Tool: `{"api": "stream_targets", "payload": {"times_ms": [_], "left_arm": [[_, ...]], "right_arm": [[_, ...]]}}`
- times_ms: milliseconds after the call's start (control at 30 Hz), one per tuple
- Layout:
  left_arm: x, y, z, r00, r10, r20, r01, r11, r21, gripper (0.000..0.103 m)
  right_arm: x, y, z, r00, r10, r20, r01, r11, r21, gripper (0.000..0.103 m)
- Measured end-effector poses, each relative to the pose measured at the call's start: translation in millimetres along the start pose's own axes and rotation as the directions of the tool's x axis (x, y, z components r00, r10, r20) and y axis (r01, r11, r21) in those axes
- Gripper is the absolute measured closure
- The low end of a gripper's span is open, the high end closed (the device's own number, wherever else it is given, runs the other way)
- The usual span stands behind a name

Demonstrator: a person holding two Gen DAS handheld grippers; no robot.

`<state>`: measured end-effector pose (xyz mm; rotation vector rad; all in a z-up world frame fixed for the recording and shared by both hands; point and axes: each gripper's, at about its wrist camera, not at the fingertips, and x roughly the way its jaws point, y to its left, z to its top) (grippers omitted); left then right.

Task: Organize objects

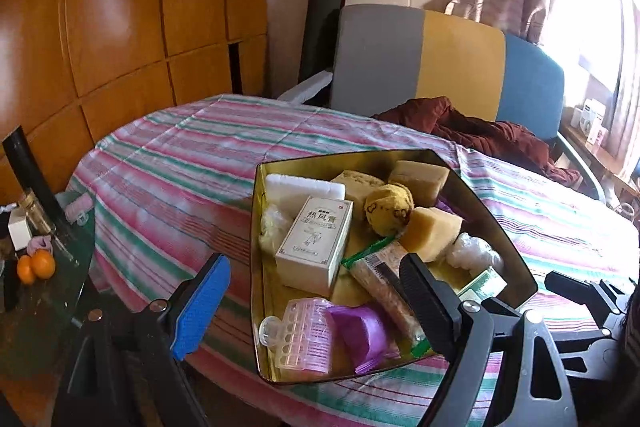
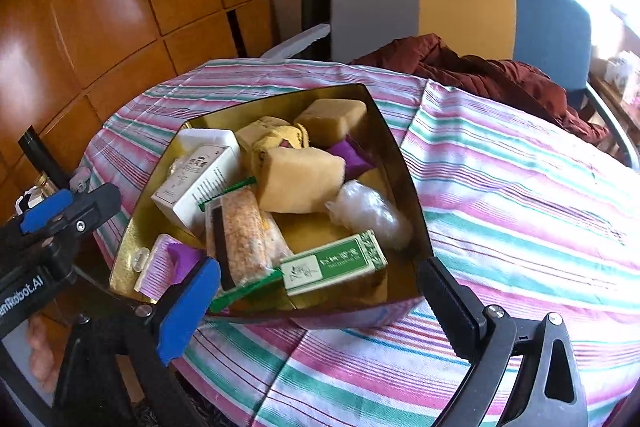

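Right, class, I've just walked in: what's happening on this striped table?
A person holds two grippers over a gold tin packed with sponges, boxes and packets. The right gripper hangs open above the green box, holding nothing. The left gripper is open too, over the tin's near corner. Nothing remains loose on the striped cloth.

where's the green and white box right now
In the right wrist view the green and white box lies inside the gold tin, at its near edge, between the clear plastic wad and the speckled packet.
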<state>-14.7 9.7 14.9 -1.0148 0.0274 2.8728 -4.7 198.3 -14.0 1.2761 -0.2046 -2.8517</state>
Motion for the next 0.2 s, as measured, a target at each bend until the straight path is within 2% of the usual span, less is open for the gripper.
{"api": "stream_targets", "payload": {"times_ms": [200], "left_arm": [[-2.5, 1.3, 0.5, 1.000, -0.009, 0.016, 0.010, 1.000, -0.010, 0.015]], "right_arm": [[0.7, -1.7, -4.0, 1.000, -0.019, -0.004, 0.019, 1.000, 0.001, 0.003]]}}
